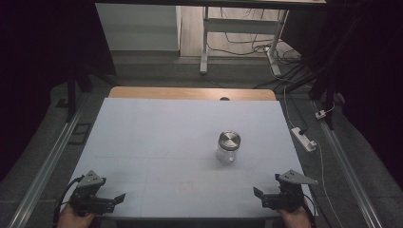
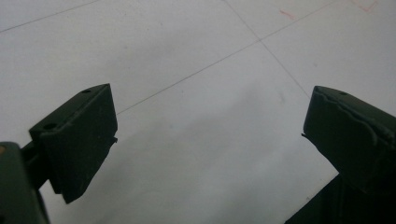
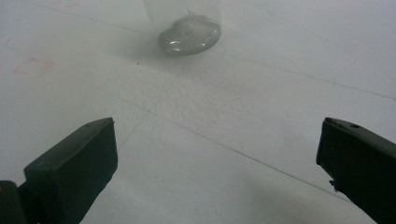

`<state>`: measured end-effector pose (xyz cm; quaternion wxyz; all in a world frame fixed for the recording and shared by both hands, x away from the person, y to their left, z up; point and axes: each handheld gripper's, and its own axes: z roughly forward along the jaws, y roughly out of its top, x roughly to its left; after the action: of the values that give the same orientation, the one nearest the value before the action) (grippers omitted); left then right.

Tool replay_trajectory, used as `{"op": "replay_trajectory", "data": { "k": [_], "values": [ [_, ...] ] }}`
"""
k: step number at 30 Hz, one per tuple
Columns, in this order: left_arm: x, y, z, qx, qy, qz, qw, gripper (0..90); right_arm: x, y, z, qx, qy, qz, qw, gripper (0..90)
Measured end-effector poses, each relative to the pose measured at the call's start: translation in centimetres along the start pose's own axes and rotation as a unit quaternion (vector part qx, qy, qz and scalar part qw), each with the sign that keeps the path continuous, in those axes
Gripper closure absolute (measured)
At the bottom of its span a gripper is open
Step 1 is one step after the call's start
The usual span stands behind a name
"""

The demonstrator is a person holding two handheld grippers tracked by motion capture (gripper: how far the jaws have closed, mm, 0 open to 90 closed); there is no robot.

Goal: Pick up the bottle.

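Note:
A clear glass jar (image 1: 228, 147) with a silver metal lid stands upright on the white table (image 1: 157, 142), a little right of the middle. Its base (image 3: 189, 35) shows at the top of the right gripper view, well ahead of the jaws. My left gripper (image 1: 116, 199) rests at the near left corner of the table, open, with bare table between its jaws (image 2: 210, 135). At the near right corner my right gripper (image 1: 260, 194) is open wide (image 3: 217, 154) and holds nothing. Both are far from the jar.
The white sheet covers a wooden tabletop (image 1: 190, 93) whose far edge shows. On the floor to the right lie a white power strip (image 1: 304, 138) and cables. A white desk frame (image 1: 237, 28) stands beyond the table.

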<state>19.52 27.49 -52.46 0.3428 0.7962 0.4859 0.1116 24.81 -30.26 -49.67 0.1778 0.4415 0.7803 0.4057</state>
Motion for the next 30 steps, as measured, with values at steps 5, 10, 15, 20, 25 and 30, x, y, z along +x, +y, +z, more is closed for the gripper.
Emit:
{"op": "replay_trajectory", "data": {
  "k": [5, 10, 15, 20, 25, 30],
  "values": [
    [0.05, -0.02, -0.07, -0.004, -0.006, -0.003, 1.0000, 2.4, -0.11, -0.02, 0.00, 0.001, 0.007, 0.002, 1.0000, 0.0],
    [0.07, -0.02, -0.08, -0.005, -0.009, -0.002, 0.9999, 2.4, -0.21, -0.02, 0.02, 0.002, 0.011, 0.005, 0.9999, 0.0],
    [0.15, -0.07, -0.14, -0.007, -0.013, -0.002, 0.9999, 2.3, -0.24, 0.01, 0.07, 0.004, 0.015, 0.005, 0.9999, 0.0],
    [0.08, -0.04, -0.08, -0.004, -0.014, 0.003, 0.9999, 2.5, -0.24, 0.02, 0.05, 0.004, 0.016, 0.004, 0.9999, 0.0],
    [-0.09, 0.01, 0.00, 0.000, -0.009, 0.005, 1.0000, 2.5, -0.14, 0.05, 0.05, 0.004, 0.016, 0.000, 0.9999, 0.0],
    [-0.01, -0.01, -0.05, -0.002, -0.009, 0.004, 0.9999, 2.2, 0.00, 0.10, 0.04, 0.004, 0.018, -0.006, 0.9998, 0.0]
  ]
}}
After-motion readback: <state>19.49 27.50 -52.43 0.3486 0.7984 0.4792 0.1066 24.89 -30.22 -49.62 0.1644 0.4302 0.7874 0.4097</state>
